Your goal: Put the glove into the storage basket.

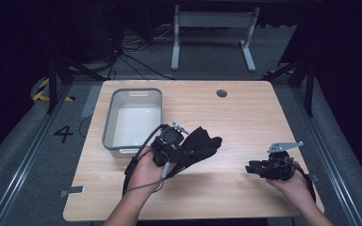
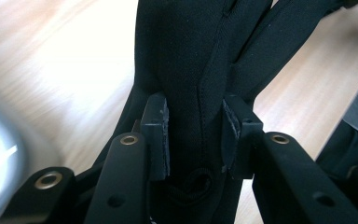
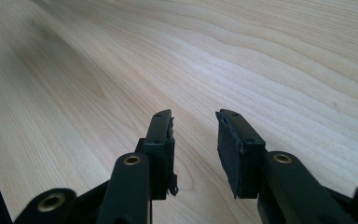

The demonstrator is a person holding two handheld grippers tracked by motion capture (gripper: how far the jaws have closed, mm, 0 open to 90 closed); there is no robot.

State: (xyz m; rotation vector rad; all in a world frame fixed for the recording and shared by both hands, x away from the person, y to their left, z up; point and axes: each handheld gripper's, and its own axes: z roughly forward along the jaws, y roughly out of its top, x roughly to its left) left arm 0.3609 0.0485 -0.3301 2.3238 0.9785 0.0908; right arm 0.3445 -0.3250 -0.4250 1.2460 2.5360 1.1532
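A black glove [image 1: 199, 143] hangs above the table's middle, held by my left gripper [image 1: 181, 149]. In the left gripper view the black fabric of the glove [image 2: 191, 60] runs up between the two pads [image 2: 161, 135], which press on it from both sides; its fingers splay out at the top. My right gripper [image 1: 253, 168] sits low over the table at the right, pointing left. Seen from the right gripper view, my right gripper [image 3: 195, 135] stands open with bare wood between its pads.
A grey bin [image 1: 133, 120] with a white inside stands on the wooden table [image 1: 245, 113] at the left, just beyond my left hand. A round cable hole [image 1: 221, 93] lies near the far edge. White table legs [image 1: 212, 37] stand on the floor behind.
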